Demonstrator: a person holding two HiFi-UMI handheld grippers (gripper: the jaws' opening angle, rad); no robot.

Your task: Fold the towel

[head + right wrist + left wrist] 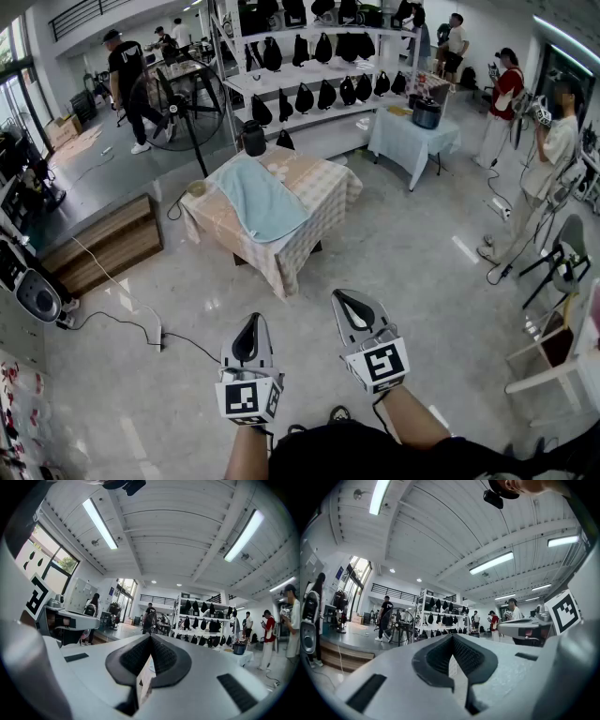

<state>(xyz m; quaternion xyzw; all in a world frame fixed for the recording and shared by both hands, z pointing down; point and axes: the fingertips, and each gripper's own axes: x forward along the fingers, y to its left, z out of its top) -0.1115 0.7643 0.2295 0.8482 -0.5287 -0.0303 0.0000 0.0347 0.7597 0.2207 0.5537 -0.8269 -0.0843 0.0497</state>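
My left claw (251, 323) is pressed fully together with nothing between the pads, and my right claw (343, 302) is the same, closed on air. Both point level and forward, side by side and low in the head view. The right one sits a little further ahead than the left.

Beyond the tips there is only bare floor (394, 262). The towel (261, 199) is well apart from both claws, straight ahead of the left claw and ahead and to the left of the right one. It lies spread flat on the surface (330, 183), which wears a checked cloth. Its long axis runs on a diagonal, from the far left corner of the surface toward the near corner that faces me, so a short end is what I meet first.

By my reckoning the right claw is slightly nearer that short end, but neither can reach it from here. I have to close the gap and open both claws before any fold can begin.

Counting: two claws, both empty; one towel, pale blue-green and unfolded; one surface carrying it. A second table (412, 141) with a light cloth stands further back to the right and has no towel that I can see.
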